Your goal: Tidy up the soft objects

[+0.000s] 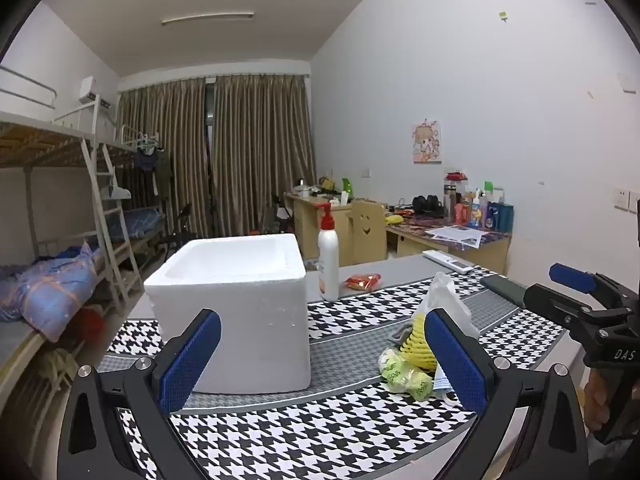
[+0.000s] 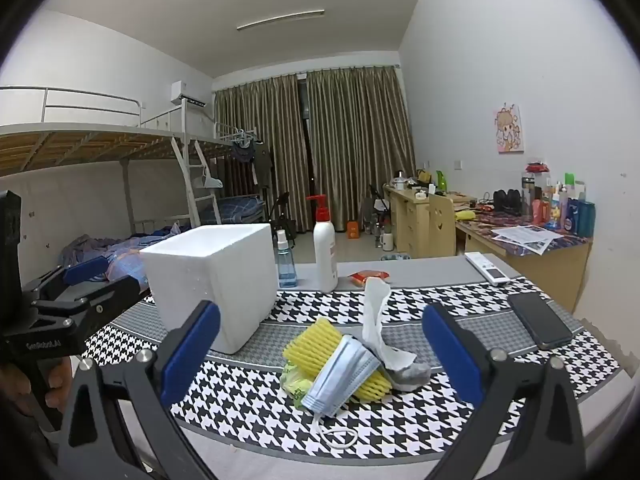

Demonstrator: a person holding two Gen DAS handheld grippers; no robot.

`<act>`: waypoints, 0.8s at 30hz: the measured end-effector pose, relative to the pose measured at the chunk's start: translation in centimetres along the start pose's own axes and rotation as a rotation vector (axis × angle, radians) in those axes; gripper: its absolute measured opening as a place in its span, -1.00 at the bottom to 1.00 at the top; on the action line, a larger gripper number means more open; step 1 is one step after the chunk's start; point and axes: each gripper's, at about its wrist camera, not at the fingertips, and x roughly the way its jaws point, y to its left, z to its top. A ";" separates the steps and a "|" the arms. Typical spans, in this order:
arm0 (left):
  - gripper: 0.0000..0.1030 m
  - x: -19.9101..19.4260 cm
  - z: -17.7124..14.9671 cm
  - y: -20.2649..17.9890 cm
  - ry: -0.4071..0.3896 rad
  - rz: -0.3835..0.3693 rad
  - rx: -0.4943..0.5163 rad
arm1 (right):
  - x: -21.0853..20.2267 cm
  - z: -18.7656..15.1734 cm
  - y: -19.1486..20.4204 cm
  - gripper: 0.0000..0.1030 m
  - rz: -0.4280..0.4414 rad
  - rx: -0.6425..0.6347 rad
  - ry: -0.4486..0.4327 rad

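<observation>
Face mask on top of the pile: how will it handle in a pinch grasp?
The face mask is probably floppy and light: thin pleated fabric draped over the yellow foam net. Its ear loop trails loose on the mat and might snag.

We are in a dormitory-type bedroom: metal bunk beds (image 2: 100, 136) with a ladder (image 1: 108, 216) and rumpled bedding (image 1: 52, 288), drawn curtains (image 2: 320, 140), a wall air conditioner (image 2: 186, 94), wooden desks (image 2: 420, 208) cluttered with toiletries (image 2: 568, 208).
</observation>
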 end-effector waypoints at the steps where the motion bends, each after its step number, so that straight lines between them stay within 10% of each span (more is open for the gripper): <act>1: 0.98 0.1 0.0 0.0 0.003 0.001 -0.005 | 0.0 0.0 0.0 0.99 0.000 0.002 0.000; 24: 0.98 0.8 -0.2 0.3 0.015 0.022 -0.022 | -0.1 0.1 -0.3 0.99 -0.002 0.009 0.002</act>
